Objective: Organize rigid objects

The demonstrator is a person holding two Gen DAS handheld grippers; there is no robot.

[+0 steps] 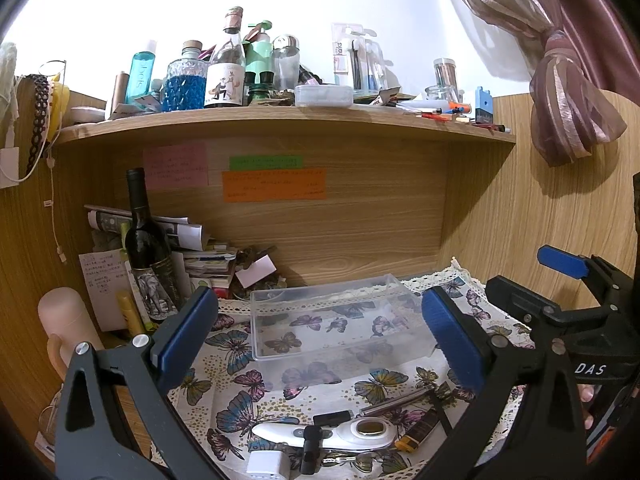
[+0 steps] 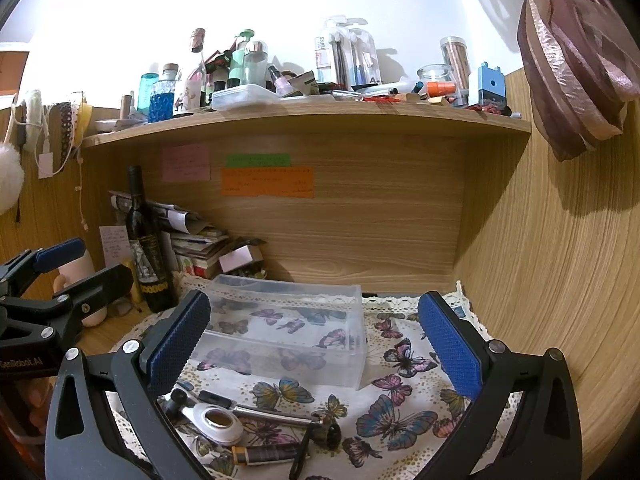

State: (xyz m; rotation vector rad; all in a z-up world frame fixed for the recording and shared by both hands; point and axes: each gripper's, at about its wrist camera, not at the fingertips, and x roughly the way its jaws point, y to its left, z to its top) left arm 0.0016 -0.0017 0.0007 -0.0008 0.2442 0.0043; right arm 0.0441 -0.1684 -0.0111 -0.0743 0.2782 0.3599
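A clear plastic box [image 1: 332, 320] sits empty on a butterfly-print cloth [image 1: 248, 404]; it also shows in the right wrist view [image 2: 288, 332]. In front of it lie small rigid items: a white thermometer-like device [image 1: 360, 432] [image 2: 218, 424], a metal pen [image 1: 396, 400] [image 2: 272, 416], a lighter [image 1: 418, 432] [image 2: 266, 454] and a white plug [image 1: 266, 466]. My left gripper [image 1: 320, 336] is open and empty above the items. My right gripper [image 2: 316, 344] is open and empty, to the right of the left one.
A dark wine bottle [image 1: 146, 248] and a stack of papers [image 1: 192, 248] stand at the back left. A pink flask [image 1: 68, 320] stands at the left. A wooden shelf [image 1: 280, 124] crowded with bottles runs overhead. A wooden side wall [image 2: 560, 280] closes the right.
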